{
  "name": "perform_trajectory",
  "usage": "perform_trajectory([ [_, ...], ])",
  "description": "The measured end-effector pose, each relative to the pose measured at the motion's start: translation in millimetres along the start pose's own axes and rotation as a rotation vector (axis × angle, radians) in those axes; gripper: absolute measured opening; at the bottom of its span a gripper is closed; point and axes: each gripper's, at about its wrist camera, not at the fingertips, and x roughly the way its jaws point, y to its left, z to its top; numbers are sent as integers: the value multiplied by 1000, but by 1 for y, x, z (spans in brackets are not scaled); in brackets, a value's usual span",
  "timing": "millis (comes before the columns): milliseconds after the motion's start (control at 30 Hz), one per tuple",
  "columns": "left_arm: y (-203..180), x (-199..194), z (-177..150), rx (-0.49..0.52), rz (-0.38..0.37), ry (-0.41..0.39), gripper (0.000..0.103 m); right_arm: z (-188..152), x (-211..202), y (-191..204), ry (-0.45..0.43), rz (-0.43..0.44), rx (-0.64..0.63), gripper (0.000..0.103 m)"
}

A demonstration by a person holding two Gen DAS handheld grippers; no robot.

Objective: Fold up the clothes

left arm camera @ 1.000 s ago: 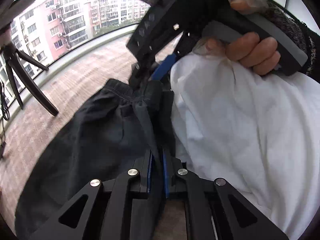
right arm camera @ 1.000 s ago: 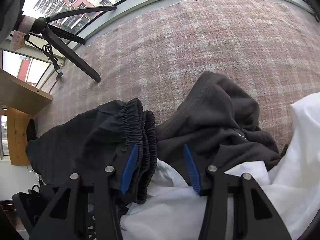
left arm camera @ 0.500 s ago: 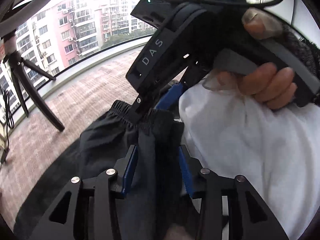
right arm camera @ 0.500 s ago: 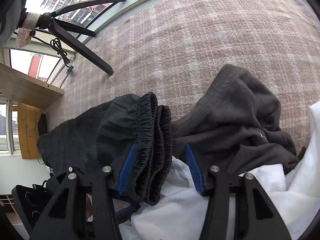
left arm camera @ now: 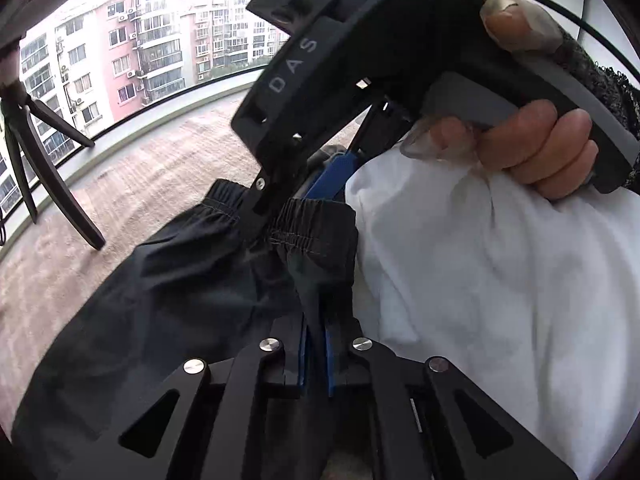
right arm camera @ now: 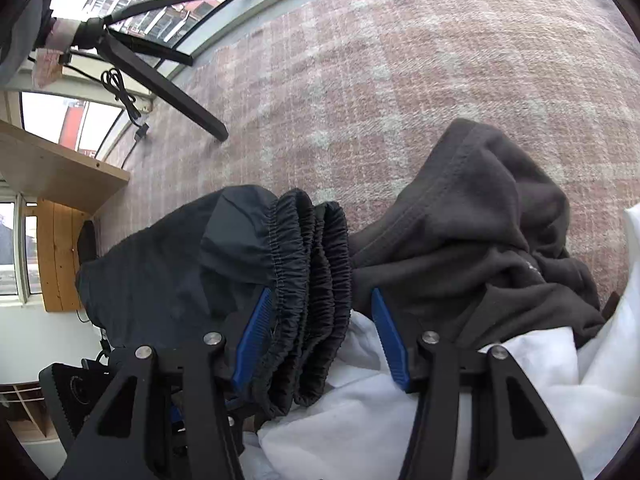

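in the left wrist view we see our left gripper at the bottom centre of the frame, its blue pads drawn almost together and pinching a fold of the dark shorts; the jaws have just been closing again after a brief opening, with that fabric between them. the shorts spread from the centre toward the lower left of the frame, their elastic waistband bunched near the middle, and they lie against a white cloth that fills the right side. above, in the upper right, a hand wraps the handle of the other tool, whose black body crosses the top centre. in the right wrist view our right gripper sits at the bottom centre with its blue pads standing apart, the gathered waistband of the shorts lying between them and against the left pad, the right pad clear of it (so nothing is clamped there). to the right of the waistband a dark grey garment lies crumpled, touching the shorts, with the white cloth below both. a checked pinkish carpet covers the upper half of that frame, and a black tripod stands on it at upper left.
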Motion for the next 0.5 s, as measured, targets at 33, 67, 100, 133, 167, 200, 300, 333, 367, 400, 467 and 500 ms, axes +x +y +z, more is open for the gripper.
perform_trajectory([
  [33,-1,-2,1,-5,0,-4,7,0,3,1,12,-2,-4,52],
  [67,-2,-5,2,-7,-3,-7,8,0,6,2,19,-7,-11,52],
  [100,-3,-10,2,-6,-2,-8,10,0,8,3,23,-16,-21,53],
  [133,-3,-16,1,-8,-2,-9,12,-1,8,6,19,-27,-33,50],
  [167,-1,-26,-1,-15,-5,-17,12,-3,7,8,11,-32,-52,48],
  [200,0,-37,-4,-23,-8,-27,12,-6,6,11,4,-32,-75,41],
  [300,9,-79,-19,-50,23,-58,14,-14,-3,15,-28,-46,-92,24],
  [333,13,-93,-26,-60,39,-66,15,-17,-8,16,-44,-45,-91,22],
  [367,18,-106,-33,-72,59,-74,17,-21,-14,19,-59,-41,-98,22],
  [400,23,-121,-42,-88,83,-80,18,-24,-19,24,-72,-35,-112,22],
  [467,32,-136,-55,-124,117,-74,18,-27,-25,33,-85,-51,-129,21],
  [500,38,-139,-59,-142,133,-68,18,-28,-26,37,-89,-63,-135,21],
])
